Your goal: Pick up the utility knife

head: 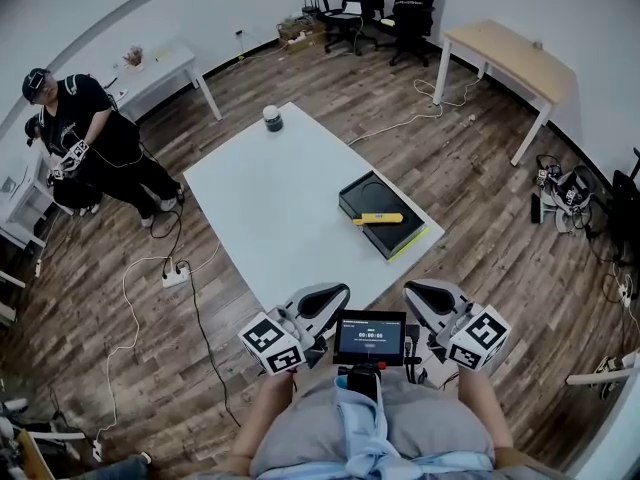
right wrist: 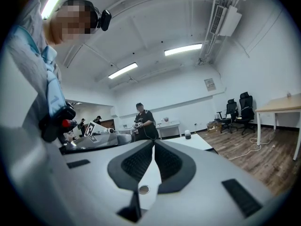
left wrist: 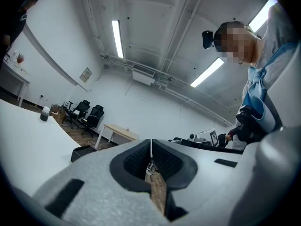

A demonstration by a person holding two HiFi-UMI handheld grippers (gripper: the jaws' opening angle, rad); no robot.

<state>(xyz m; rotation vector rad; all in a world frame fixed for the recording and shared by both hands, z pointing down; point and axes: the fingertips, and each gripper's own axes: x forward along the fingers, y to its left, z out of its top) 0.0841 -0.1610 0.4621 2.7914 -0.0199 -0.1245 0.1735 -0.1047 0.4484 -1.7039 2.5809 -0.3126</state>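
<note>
Right of centre on the tabletop (head: 270, 208), the utility knife (head: 378, 219) lies untouched; the left gripper (head: 334, 294) and right gripper (head: 416, 291) keep their jaws closed and empty.

- Floor (head: 480, 168): dark wood planks, laid throughout the room.
- Walls (head: 560, 8): plain white, with a dark skirting strip at the base.
- Worktop (head: 270, 198): long, white, set at an angle mid-room.
- Wooden table (head: 510, 58): pale top, white legs, near the far right wall.
- Office chairs (head: 385, 3): two, black, side by side against the far wall.
- White desk (head: 165, 68): along the left wall, with a small plant (head: 134, 57) on top.
- Power strip (head: 175, 275): white, on the floor left of the worktop, with cables trailing from it.
- Ceiling lights (left wrist: 117, 36): long strip fittings, lit, with exposed pipes beside them.
</note>
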